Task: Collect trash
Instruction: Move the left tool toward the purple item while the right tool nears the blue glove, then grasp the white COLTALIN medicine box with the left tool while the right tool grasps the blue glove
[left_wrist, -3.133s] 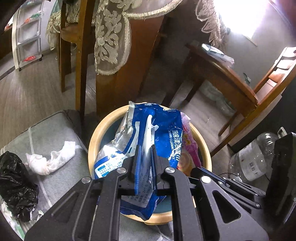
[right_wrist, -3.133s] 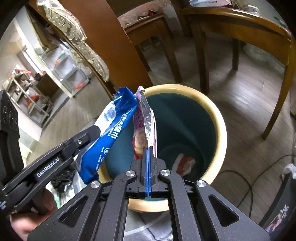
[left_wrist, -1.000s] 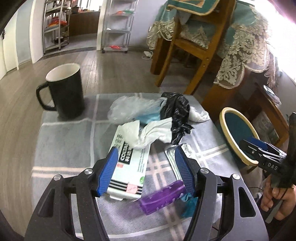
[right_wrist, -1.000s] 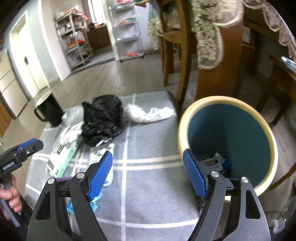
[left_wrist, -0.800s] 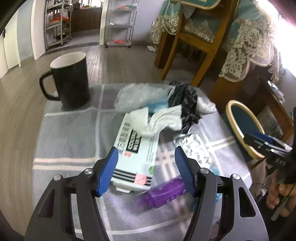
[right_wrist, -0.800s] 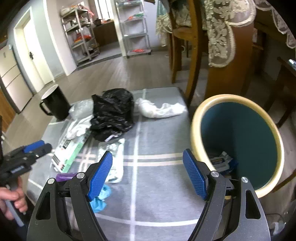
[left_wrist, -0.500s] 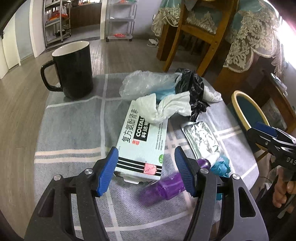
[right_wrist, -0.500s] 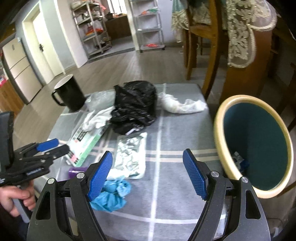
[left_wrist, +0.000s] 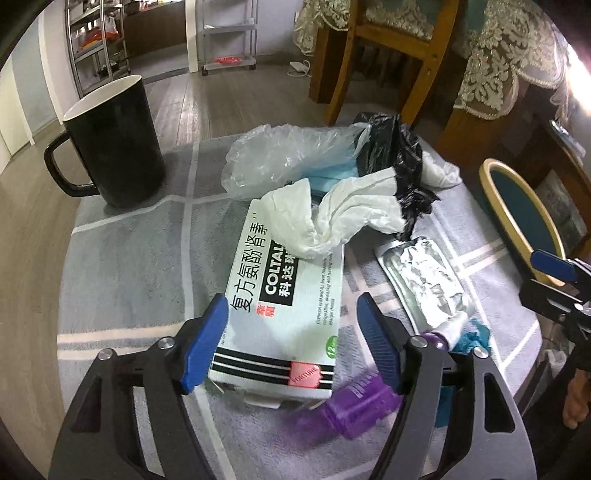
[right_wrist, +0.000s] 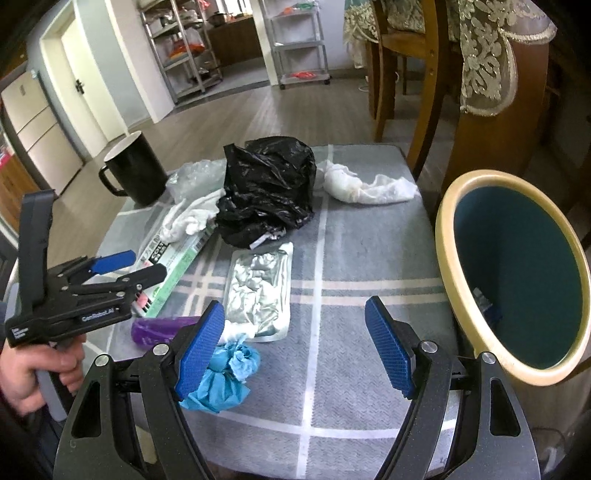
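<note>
My left gripper (left_wrist: 291, 343) is open, its jaws on either side of the near end of a white medicine box (left_wrist: 284, 299), also in the right wrist view (right_wrist: 170, 266). A white tissue (left_wrist: 332, 218) lies on the box. A purple bottle (left_wrist: 362, 406), silver blister pack (left_wrist: 424, 280), blue glove (right_wrist: 221, 373), black bag (right_wrist: 266, 192) and clear bag (left_wrist: 288, 155) lie on the grey cloth. My right gripper (right_wrist: 295, 347) is open and empty over the cloth, left of the bin (right_wrist: 461, 236). The left gripper also shows in the right wrist view (right_wrist: 125, 266).
A black mug (left_wrist: 114, 136) stands at the table's far left. A second white tissue (right_wrist: 365, 188) lies near the far edge. Wooden chairs (right_wrist: 424, 74) and a lace-covered table stand behind. The bin sits off the table's right edge.
Both grippers dropped their wrappers into the bin and swung back over the table. The left gripper has moved closer to the medicine box; the right has drawn back a little.
</note>
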